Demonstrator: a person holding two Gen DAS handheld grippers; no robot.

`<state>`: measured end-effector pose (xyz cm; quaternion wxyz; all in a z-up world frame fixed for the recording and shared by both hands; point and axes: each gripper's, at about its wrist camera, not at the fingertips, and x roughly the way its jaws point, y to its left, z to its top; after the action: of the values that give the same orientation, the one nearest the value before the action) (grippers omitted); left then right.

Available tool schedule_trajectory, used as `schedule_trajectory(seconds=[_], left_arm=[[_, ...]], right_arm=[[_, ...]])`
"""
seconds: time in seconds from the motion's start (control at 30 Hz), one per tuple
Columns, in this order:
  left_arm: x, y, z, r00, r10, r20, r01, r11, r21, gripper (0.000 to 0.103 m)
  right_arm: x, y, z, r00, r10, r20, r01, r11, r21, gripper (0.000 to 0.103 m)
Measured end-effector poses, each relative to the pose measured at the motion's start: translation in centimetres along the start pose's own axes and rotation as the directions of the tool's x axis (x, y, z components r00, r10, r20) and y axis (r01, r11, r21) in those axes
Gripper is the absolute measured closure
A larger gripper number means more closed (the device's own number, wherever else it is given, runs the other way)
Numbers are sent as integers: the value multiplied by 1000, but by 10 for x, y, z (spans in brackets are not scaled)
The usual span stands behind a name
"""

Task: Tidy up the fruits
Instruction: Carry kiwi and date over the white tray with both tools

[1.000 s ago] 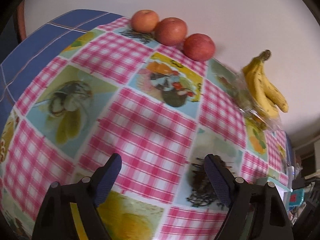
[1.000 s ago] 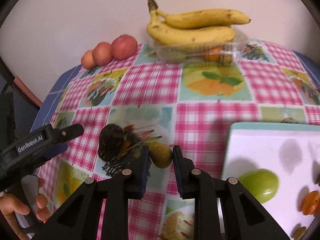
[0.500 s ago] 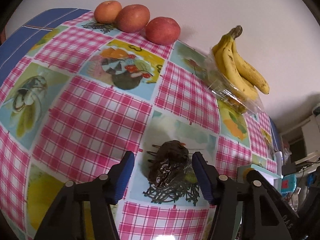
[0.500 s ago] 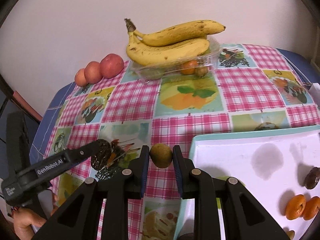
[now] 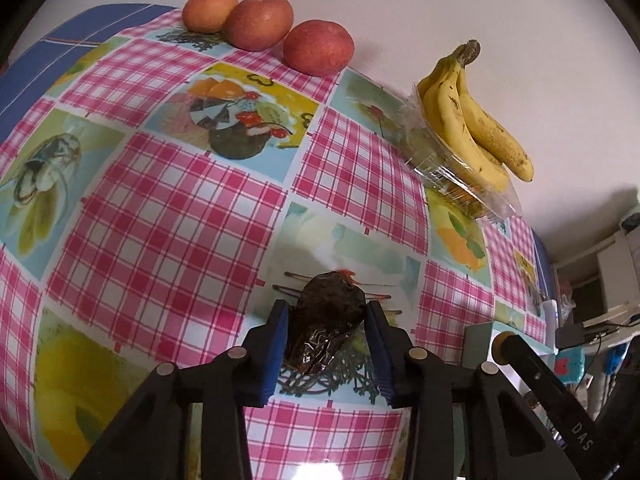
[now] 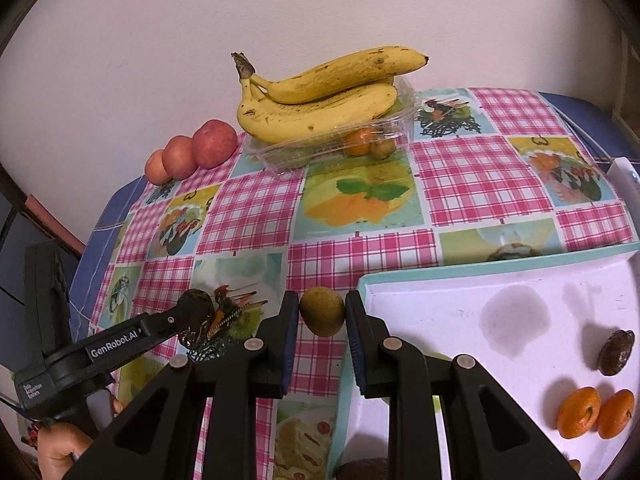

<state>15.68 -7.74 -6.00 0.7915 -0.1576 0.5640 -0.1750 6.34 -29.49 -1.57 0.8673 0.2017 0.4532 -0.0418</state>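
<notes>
Dark avocado point(image 5: 326, 320) clamped in left claw point(image 5: 325, 322), kiwi point(image 6: 322, 316) pinched in right claw point(image 6: 322, 320)

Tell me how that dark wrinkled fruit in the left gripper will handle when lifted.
The dark fruit looks shrivelled and glossy, so probably soft and light; squeeze gently. The left gripper pads flank its widest part, so it likely won't slip. Its lopsided shape suggests it won't roll far if dropped.

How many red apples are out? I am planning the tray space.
3, in a touching row at the table's back edge by the wall: left apple, middle apple, right apple. None seems hidden.
</notes>
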Motion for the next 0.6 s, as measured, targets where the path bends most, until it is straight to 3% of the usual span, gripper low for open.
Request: schedule_trajectory(seconds=[0.23,0.6], left_arm=[[-25,-9,-3,1000,-16,13,17,1000,-23,62],[-68,-25,-27,999,-21,35,20,999,27,62]], right_arm=[[-24,-7,-3,1000,-24,10,24,999,32,78],[-71,-17,-13,998,-34,48,31,997,77,78]])
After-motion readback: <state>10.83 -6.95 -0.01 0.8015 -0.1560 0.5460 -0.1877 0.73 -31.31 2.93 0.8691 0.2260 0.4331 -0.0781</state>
